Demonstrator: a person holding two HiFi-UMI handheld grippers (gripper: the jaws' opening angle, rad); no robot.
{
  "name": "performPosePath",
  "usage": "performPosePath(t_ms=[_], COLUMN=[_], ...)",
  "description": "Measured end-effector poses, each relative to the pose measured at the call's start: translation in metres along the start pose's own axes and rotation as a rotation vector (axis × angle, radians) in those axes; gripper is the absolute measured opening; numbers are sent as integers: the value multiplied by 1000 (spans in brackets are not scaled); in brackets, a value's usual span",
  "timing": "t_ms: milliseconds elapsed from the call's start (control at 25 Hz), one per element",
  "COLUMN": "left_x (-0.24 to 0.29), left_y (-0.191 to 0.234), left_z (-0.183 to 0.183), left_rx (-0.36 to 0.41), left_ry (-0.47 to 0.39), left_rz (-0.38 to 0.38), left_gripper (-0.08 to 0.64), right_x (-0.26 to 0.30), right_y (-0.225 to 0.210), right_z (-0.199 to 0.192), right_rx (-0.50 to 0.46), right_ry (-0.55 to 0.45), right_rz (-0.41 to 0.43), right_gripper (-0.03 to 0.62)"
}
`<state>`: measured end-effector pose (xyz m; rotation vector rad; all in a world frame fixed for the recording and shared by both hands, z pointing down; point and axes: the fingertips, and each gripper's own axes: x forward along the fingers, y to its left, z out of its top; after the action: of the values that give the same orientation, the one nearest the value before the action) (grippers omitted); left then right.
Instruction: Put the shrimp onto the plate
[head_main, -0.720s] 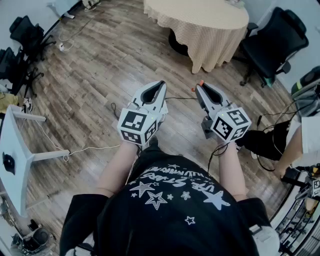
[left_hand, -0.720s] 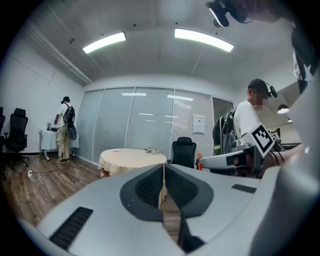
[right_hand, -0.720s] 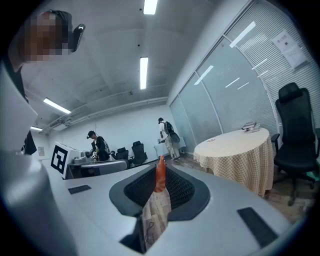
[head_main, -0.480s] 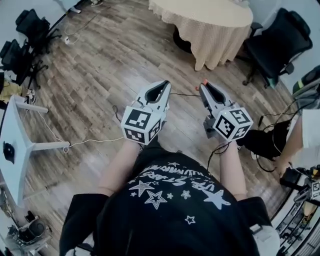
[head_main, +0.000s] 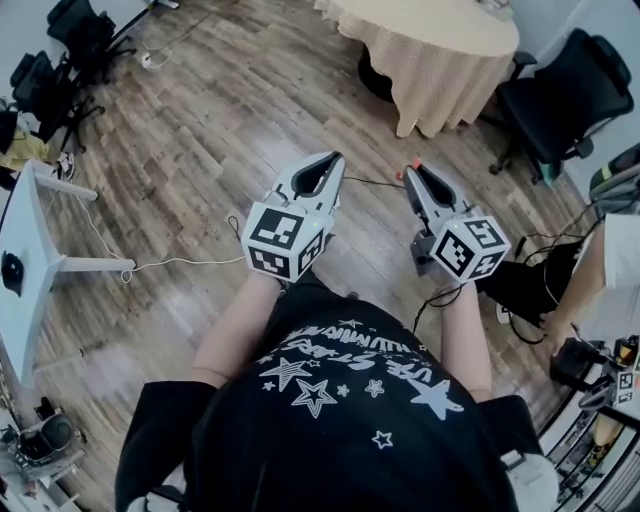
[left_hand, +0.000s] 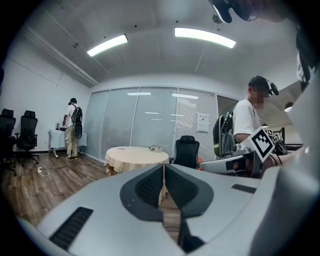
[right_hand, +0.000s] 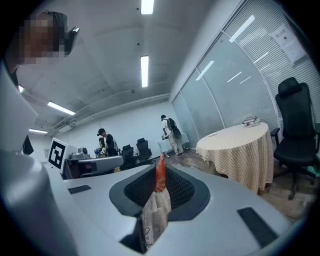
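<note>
Two grippers sit side by side ahead of the person's chest, over the wood floor (head_main: 200, 130): left gripper (head_main: 330, 160), right gripper (head_main: 412, 171). The round clothed table (head_main: 440, 50) is beyond them. Left gripper view: jaws closed together, nothing between, table ahead. Right gripper view: jaws pinched on the orange shrimp (right_hand: 160, 174), which pokes up past the tips; table at the right.

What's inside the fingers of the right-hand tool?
The right gripper is shut on a thin orange-red piece, likely the shrimp, poking past its fingertips. How much lies pinched between the fingers is covered.
</note>
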<state>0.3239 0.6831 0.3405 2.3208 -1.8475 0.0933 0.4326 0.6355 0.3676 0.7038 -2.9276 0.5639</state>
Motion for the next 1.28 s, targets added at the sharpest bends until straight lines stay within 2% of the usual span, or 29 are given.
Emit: performPosePath(t_ms=[200, 400, 600, 760, 960, 1280], left_x=[-7, -12, 5, 22, 32, 53], left_y=[16, 60, 113, 141, 175, 205], left_z=[-5, -18, -10, 3, -1, 0], left_rx=[9, -42, -49, -21, -48, -70], left_ry=[1, 24, 3, -14, 2, -2], left_rz=[25, 25, 2, -46, -83, -98], left_gripper=[17, 18, 18, 18, 18, 18], right_x=[14, 49, 93, 124, 150, 164], right_y=[2, 7, 9, -1, -9, -32], right_z=[-6, -12, 4, 13, 10, 8], right_rx=[7, 81, 56, 75, 111, 143], right_ry=[10, 5, 2, -14, -14, -8], right_rz=[14, -2, -21, -63, -118, -183], right_gripper=[64, 64, 64, 64, 64, 64])
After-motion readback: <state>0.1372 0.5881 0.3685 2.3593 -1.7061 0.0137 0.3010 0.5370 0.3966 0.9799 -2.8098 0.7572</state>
